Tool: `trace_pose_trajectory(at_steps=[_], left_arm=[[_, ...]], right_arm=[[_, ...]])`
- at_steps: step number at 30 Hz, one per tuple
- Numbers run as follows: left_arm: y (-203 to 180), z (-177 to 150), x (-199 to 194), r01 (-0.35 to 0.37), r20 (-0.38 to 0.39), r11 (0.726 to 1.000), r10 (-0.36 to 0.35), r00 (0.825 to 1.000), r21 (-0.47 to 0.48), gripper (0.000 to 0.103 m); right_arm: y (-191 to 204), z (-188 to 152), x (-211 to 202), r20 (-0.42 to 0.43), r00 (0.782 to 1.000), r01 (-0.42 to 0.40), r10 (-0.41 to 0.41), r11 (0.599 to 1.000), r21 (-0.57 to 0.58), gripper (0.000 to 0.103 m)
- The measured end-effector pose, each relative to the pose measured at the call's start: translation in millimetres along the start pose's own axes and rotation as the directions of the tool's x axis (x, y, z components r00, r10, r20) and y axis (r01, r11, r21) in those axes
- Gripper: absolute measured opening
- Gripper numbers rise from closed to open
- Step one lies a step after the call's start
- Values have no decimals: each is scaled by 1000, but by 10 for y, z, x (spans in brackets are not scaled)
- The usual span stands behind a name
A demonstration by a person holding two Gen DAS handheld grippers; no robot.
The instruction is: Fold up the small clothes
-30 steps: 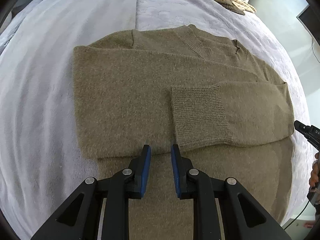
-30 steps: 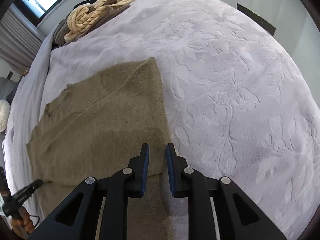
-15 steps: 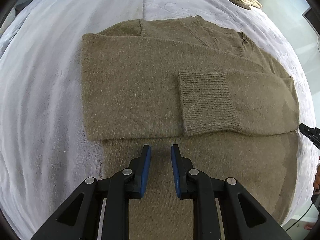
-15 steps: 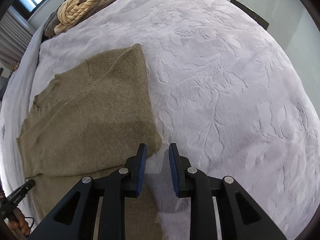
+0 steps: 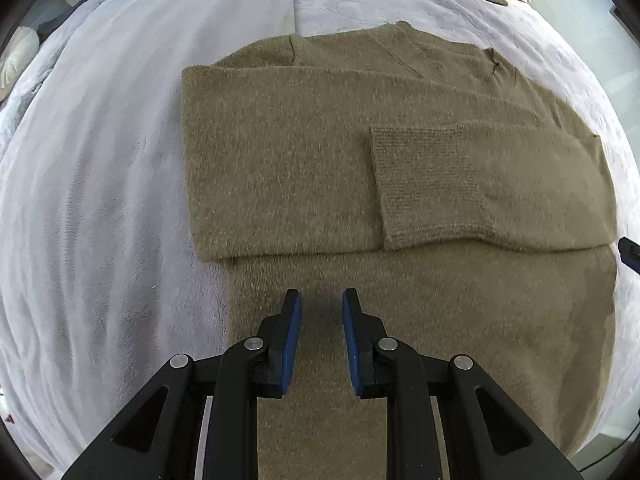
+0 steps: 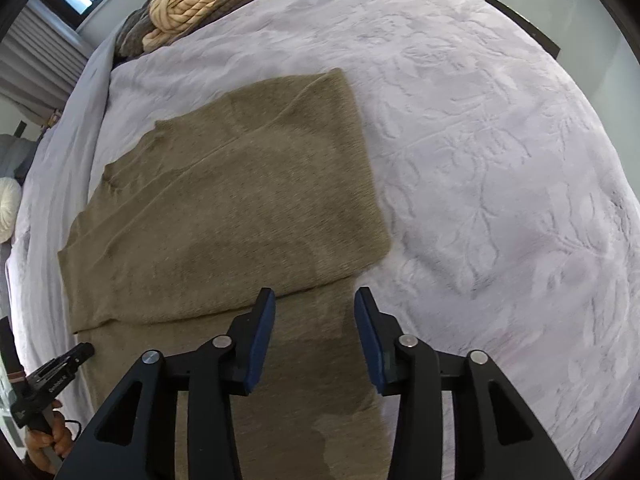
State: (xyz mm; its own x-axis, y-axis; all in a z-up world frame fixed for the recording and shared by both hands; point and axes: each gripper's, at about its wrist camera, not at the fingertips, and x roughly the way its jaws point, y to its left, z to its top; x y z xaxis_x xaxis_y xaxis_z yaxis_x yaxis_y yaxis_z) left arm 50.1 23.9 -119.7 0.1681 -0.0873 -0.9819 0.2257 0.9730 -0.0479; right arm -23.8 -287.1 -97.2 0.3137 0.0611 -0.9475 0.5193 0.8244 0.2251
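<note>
Sweater (image 5: 320,168) lies flat on the bed (image 5: 100,200), sleeves folded in. Left gripper (image 5: 320,320) and right gripper (image 6: 314,320) hover over the lower body at six o'clock, fingers opening, nothing gripped. Best pinch both hem corners evenly, then lift together.

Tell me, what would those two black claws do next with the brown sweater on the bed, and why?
Probably lower both onto the sweater's near, unfolded part and pinch it. Both sleeves already lie folded across the chest, while the left gripper and right gripper, jaws opening and empty, hover over that lower part, likely to fold it upward.
</note>
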Motion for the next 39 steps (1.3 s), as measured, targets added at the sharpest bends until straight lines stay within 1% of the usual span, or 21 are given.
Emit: trace_pose_trajectory(at_steps=[1, 2, 4, 8, 9, 10, 14, 16, 17, 19, 21, 27, 31, 35, 39], left_arm=[[-4, -10, -13, -3, 5, 1000, 3, 1000, -2, 78], [-1, -20, -32, -14, 13, 1000, 14, 1000, -8, 103], [-9, -48, -105, -46, 48, 999, 46, 998, -1, 103], [-25, -55, -109, -52, 39, 999, 52, 998, -6, 103], [-26, -58, -110, -58, 38, 998, 58, 998, -8, 103], [-32, -59, -114, -64, 37, 998, 64, 997, -10, 103], [14, -99, -141, -56, 33, 998, 56, 998, -24, 103], [55, -153, -155, -57, 26, 998, 58, 998, -31, 103], [65, -168, -154, -59, 23, 998, 60, 998, -32, 103], [72, -194, -154, -58, 16, 998, 59, 998, -33, 103], [176, -295, -190, -60, 12, 998, 61, 998, -33, 103], [246, -419, -201, -56, -7, 998, 55, 998, -33, 103], [305, -551, -195, -59, -15, 997, 58, 998, -44, 103], [329, -690, -224, -34, -39, 998, 32, 999, -44, 103], [299, -838, -269, -22, -55, 999, 21, 998, -23, 103]], right_arm=[[22, -12, -2, -1, 1000, -6, 6, 1000, -5, 47], [45, -25, -2, -3, 1000, -10, 10, 1000, -10, 48], [83, -43, 0, -5, 1000, -17, 17, 1000, -18, 51], [144, -81, 5, -14, 1000, -27, 27, 999, -30, 55], [155, -86, 6, -15, 999, -30, 29, 999, -32, 60], [175, -97, 3, -15, 999, -35, 34, 999, -37, 62], [251, -122, -7, -14, 999, -39, 38, 997, -61, 63], [266, -142, -32, -7, 999, -49, 49, 997, -64, 81], [275, -158, -58, 5, 998, -60, 60, 996, -66, 86], [303, -187, -84, 1, 997, -73, 73, 994, -80, 86], [323, -218, -98, -10, 997, -83, 83, 992, -91, 86], [343, -322, -86, -61, 992, -118, 112, 987, -113, 86], [306, -378, -69, -87, 988, -131, 124, 988, -82, 86], [283, -433, -49, -123, 980, -163, 156, 986, -47, 86], [299, -511, -36, -156, 972, -185, 176, 982, -41, 86]])
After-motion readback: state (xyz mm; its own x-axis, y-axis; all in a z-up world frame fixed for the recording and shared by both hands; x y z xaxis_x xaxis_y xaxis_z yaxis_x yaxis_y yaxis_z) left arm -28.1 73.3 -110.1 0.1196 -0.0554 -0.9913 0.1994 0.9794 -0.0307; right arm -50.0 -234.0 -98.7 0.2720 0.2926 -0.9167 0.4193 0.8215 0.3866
